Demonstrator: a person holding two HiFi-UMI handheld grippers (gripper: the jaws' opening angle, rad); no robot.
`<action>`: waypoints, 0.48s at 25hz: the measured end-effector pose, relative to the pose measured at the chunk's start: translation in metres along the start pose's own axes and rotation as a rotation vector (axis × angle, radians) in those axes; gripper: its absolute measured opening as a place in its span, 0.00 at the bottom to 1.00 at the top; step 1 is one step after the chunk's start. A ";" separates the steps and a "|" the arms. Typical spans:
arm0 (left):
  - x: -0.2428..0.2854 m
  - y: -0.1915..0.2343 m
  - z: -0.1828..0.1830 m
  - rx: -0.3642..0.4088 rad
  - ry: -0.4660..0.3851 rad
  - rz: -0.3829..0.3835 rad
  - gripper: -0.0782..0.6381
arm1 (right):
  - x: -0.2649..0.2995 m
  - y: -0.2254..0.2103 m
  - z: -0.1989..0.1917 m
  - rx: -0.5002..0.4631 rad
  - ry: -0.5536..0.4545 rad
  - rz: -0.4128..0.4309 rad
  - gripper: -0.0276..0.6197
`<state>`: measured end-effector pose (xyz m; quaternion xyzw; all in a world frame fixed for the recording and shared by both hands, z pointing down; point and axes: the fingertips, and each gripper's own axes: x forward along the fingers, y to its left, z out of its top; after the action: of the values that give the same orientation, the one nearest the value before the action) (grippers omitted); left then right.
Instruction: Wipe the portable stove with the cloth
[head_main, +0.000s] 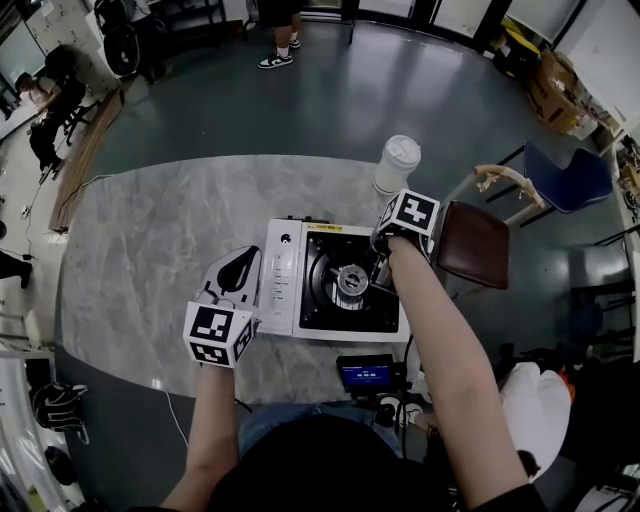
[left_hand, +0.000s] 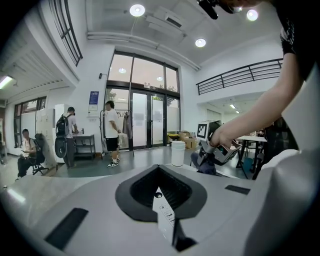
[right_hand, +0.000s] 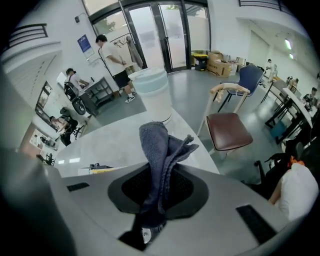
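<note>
The portable stove (head_main: 330, 290), white with a black top and a round burner (head_main: 350, 280), sits on the marble table (head_main: 150, 250). My left gripper (head_main: 257, 290) is at the stove's left end, and in the left gripper view (left_hand: 165, 220) its jaws are closed on the thin white edge of the stove (left_hand: 161, 207). My right gripper (head_main: 383, 272) hovers at the burner's right side, shut on a blue-grey cloth (right_hand: 157, 155) that sticks out past the jaws. The left gripper view also shows that cloth (left_hand: 205, 166) hanging under the right gripper.
A white lidded cup (head_main: 397, 163) stands on the table behind the stove. A brown-seated chair (head_main: 472, 243) is just past the table's right edge. A small device with a blue screen (head_main: 368, 373) sits at the near edge. People stand far off across the room.
</note>
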<state>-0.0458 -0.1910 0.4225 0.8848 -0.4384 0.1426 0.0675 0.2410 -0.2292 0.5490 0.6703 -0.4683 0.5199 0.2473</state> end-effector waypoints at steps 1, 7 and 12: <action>0.000 0.000 0.000 -0.003 0.000 0.000 0.12 | 0.002 0.002 0.000 -0.012 0.009 -0.006 0.16; 0.000 0.004 0.000 -0.035 -0.014 0.004 0.12 | 0.011 0.012 -0.005 -0.156 0.060 0.003 0.16; 0.005 0.007 -0.001 -0.049 -0.012 0.002 0.12 | 0.011 0.015 -0.007 -0.183 0.080 0.000 0.16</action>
<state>-0.0493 -0.1985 0.4253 0.8834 -0.4429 0.1265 0.0866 0.2246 -0.2337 0.5592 0.6235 -0.5038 0.5012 0.3261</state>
